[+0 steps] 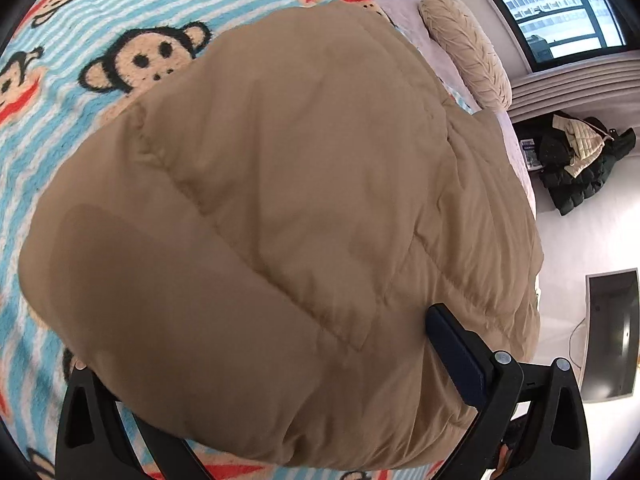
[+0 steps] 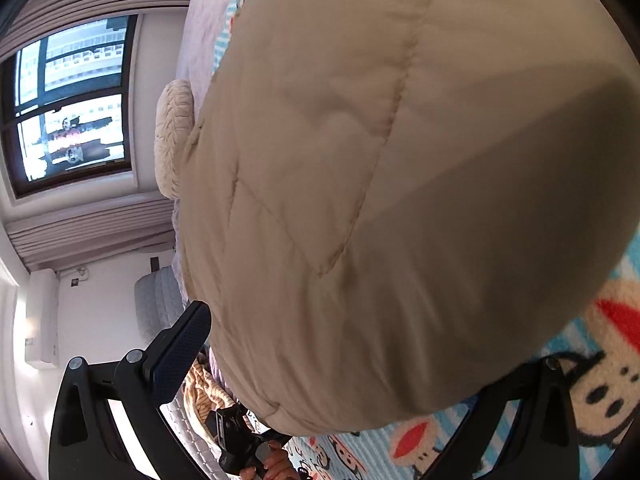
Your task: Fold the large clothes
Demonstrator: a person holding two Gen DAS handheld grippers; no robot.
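Daylight is coming through a dark-framed window (image 1: 560, 8) beside grey curtains (image 2: 100, 224), and a bed is lying under a striped blue blanket (image 1: 60, 152) printed with monkey faces. On that blanket a large tan quilted jacket (image 1: 300, 200) is lying in a puffy, rounded heap, its stitched seams crossing the padding; a cream pillow (image 1: 468, 48) is sitting just beyond it.

Left tool (image 1: 256, 364) is standing with its jaws wide apart, straddling the near edge of the jacket; one dark pad (image 1: 456, 356) is showing against the fabric, the other is hidden behind it, so contact is unclear.

Right tool (image 2: 360, 360) is likewise spread wide around the jacket's bulk, with one pad (image 2: 180, 352) clear beside the cloth and not pressing it.
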